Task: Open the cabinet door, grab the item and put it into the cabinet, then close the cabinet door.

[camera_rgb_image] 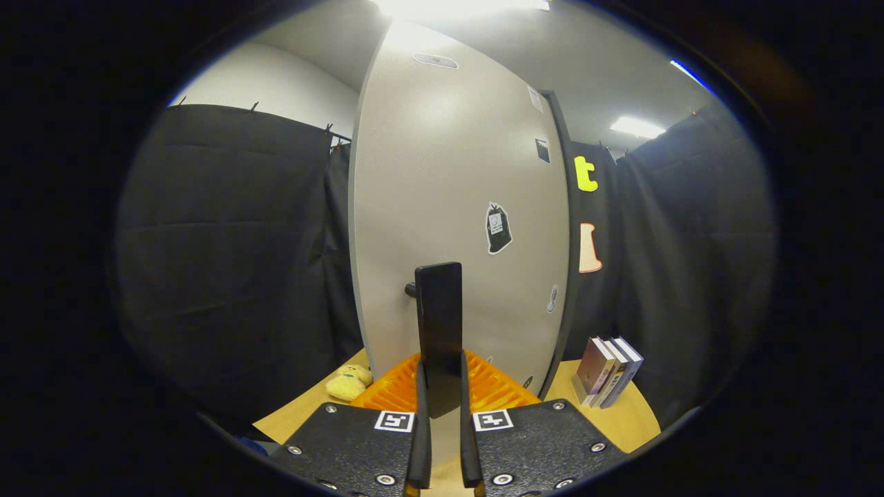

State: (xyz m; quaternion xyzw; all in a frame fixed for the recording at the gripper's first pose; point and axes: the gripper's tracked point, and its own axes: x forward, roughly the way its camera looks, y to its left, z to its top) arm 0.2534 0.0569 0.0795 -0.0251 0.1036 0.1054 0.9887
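Tool (440,414) clamps dark flat handle (438,324) of cabinet door (456,207), w/ both fingers squeezing, prob. to swing it.

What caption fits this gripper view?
Gripper fingers clamp the black handle of the grey cabinet door; orange basket sits just ahead.

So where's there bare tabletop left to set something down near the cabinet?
Gripper is shut on the cabinet's black handle. Bare wood table shows around the leaning books, between them and the cabinet door. Another bare strip lies beside the yellow plush toy, toward the black curtain. Crowded: the orange ridged piece just ahead of the fingers.
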